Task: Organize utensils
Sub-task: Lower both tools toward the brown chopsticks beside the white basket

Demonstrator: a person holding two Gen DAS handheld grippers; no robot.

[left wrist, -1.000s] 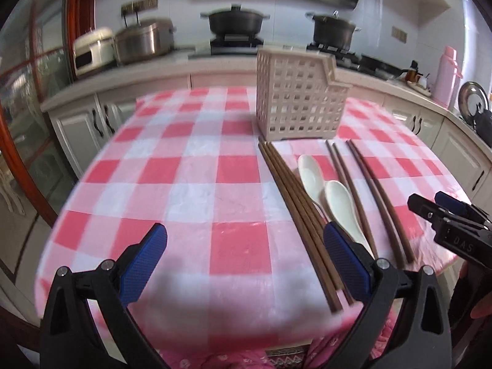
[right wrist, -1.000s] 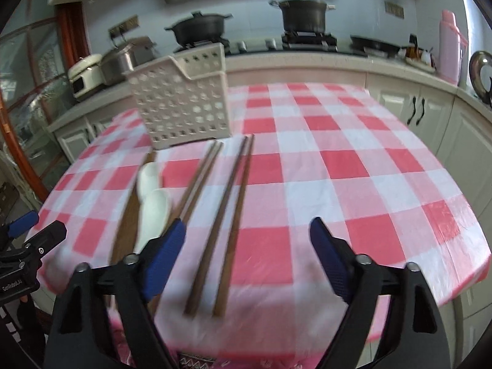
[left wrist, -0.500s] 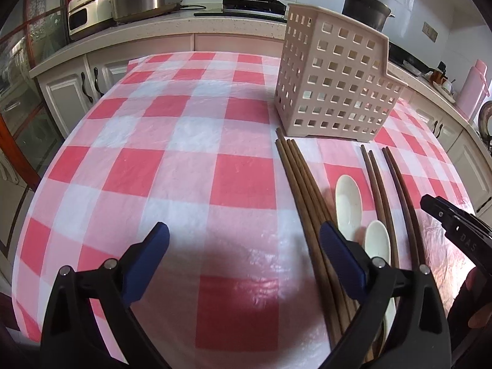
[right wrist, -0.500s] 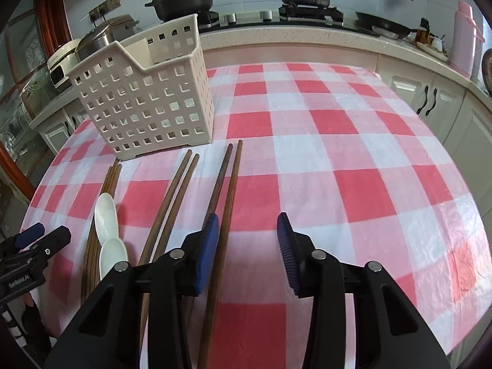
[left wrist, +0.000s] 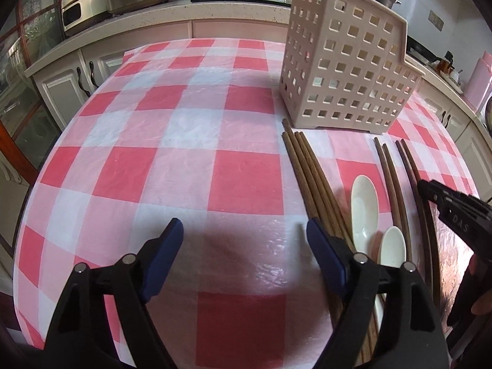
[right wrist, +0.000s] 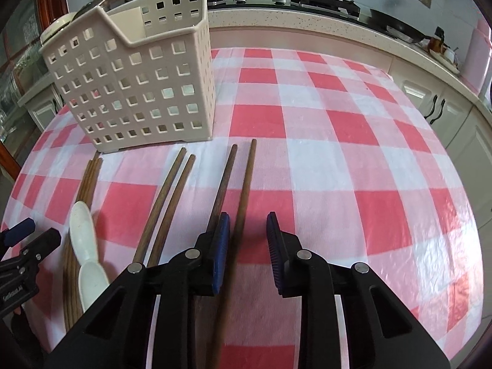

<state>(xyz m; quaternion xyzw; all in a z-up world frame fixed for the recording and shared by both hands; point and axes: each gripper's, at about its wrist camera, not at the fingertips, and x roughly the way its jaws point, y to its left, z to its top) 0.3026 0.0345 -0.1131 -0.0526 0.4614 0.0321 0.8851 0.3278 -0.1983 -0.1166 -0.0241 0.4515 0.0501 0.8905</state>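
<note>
A beige perforated utensil basket (left wrist: 347, 70) stands upright on the checked tablecloth; it also shows in the right wrist view (right wrist: 135, 80). In front of it lie a bundle of brown chopsticks (left wrist: 313, 181), two white spoons (left wrist: 364, 206) and two looser chopstick pairs (right wrist: 172, 203). My right gripper (right wrist: 248, 240) is open, low over the table, with the rightmost chopstick (right wrist: 243, 203) lying between its pads and its partner under the left finger. My left gripper (left wrist: 243, 240) is wide open and empty, left of the bundle.
The round table's red and white cloth (left wrist: 160, 166) falls away at the near edge. A kitchen counter (right wrist: 307, 21) with pots, a stove and a rice cooker (left wrist: 83, 3) runs behind, with cabinets below. A pink thermos (left wrist: 479, 80) stands far right.
Both grippers have moved forward and lower toward the table. The right gripper's jaws have narrowed from wide open and now straddle the rightmost chopstick.
</note>
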